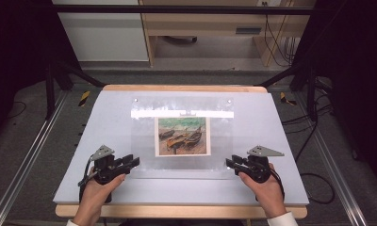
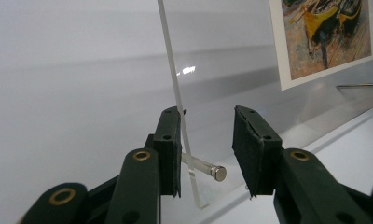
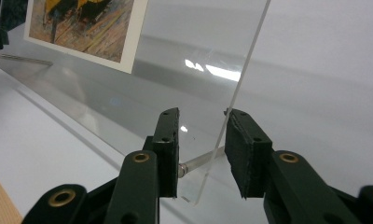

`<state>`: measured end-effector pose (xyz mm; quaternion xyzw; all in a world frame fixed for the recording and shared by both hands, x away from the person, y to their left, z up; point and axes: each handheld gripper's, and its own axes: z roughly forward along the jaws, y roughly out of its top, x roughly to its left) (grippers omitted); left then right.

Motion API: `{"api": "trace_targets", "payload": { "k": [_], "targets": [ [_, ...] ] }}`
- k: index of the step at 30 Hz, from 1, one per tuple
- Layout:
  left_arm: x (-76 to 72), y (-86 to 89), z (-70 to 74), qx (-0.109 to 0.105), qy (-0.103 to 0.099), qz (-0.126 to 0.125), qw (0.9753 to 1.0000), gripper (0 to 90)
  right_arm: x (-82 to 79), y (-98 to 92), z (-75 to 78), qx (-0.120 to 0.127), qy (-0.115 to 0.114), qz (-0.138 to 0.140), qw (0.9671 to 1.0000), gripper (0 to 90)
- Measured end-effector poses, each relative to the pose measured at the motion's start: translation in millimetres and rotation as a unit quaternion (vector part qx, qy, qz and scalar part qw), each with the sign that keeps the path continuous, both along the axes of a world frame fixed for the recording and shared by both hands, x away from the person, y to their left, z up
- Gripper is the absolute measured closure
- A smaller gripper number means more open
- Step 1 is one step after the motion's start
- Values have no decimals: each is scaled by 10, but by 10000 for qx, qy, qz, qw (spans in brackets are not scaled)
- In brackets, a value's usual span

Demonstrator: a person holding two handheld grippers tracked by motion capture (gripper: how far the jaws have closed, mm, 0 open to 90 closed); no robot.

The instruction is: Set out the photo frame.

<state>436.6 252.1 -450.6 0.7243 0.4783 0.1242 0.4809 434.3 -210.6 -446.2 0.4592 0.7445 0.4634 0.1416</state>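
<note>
High view first: a clear acrylic frame (image 1: 182, 136) lies at the middle of the white tabletop (image 1: 106, 117), with a small painted print of boats (image 1: 182, 136) sandwiched at its centre. It seems to rest raised off the board on short metal pegs, which would explain why its near corners can be reached from the side at all.

At the frame's near left corner sits the left gripper (image 1: 130, 162), and at its near right corner the right gripper (image 1: 230, 163), each held by a hand (image 1: 94, 193) coming from the person's edge of the table. The matching placement looks deliberate to me: a wide, stiff sheet is steadier taken by two corners at once than by one.

From the left gripper view, the frame's edge (image 2: 175, 88) runs up between the two black jaws, which stand apart. One jaw is right against the sheet, the other well clear, and a metal standoff pin (image 2: 205, 167) pokes out in the gap. So the left gripper (image 2: 205, 156) is released, straddling the corner but not pinching it.

The right gripper view gives the mirror picture: the right gripper (image 3: 201, 149) is spread around the edge, a pin (image 3: 198, 161) between the jaws, nothing clamped. I judge both are lined up to close on the sheet, and the pins could get in the way of a flat grip.
</note>
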Motion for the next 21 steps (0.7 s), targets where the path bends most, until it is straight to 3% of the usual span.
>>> {"api": "trace_targets", "payload": {
  "k": [21],
  "targets": [
    [-33, 0, -10, 31, -19, 8, 10000, 638, -30, -12, -8, 9, 30, -12, 10000, 688]
  ]
}}
